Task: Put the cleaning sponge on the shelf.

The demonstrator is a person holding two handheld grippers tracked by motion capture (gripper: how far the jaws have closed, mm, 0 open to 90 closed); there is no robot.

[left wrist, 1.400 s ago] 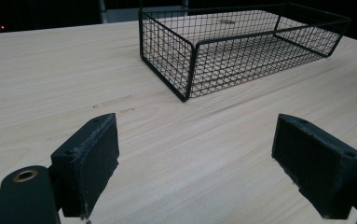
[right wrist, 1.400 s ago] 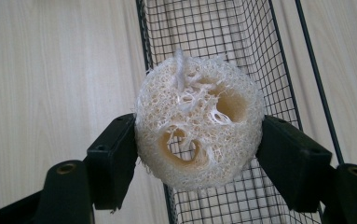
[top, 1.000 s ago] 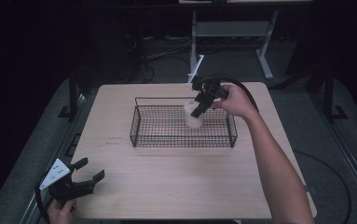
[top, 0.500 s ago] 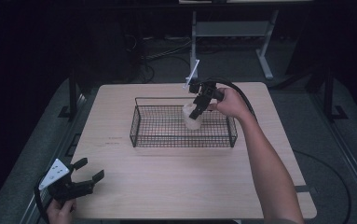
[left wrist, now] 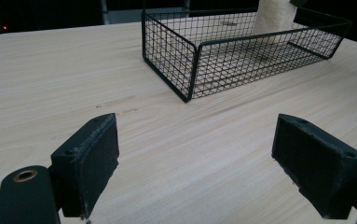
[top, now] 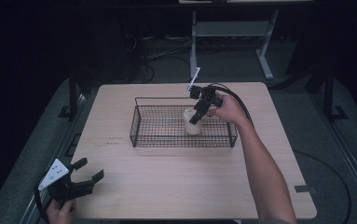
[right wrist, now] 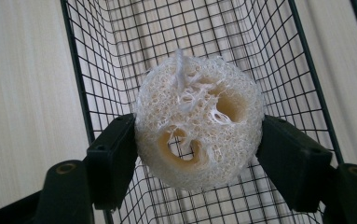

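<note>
Left gripper (top: 80, 175) sits idle at near-left table (top: 167, 186) corner, jaws wide apart, nothing btwn them, well apart from the work. Farther off, right gripper (top: 195, 115) is clamped on loofah (right wrist: 198, 122), pads pressing both sides. Loofah stands upright, long axis vertical, inside wire basket (top: 157, 142) toward its right half, at or just above the basket floor, cannot tell which. Judgement: release is straight down; right hand only.

We see a cream, net-textured loofah (right wrist: 198, 135) between our black gripper pads (right wrist: 112, 161), a black wire-grid basket (top: 139, 133) at twelve o'clock, and a pale wood-grain table (top: 167, 186) beneath.
</note>
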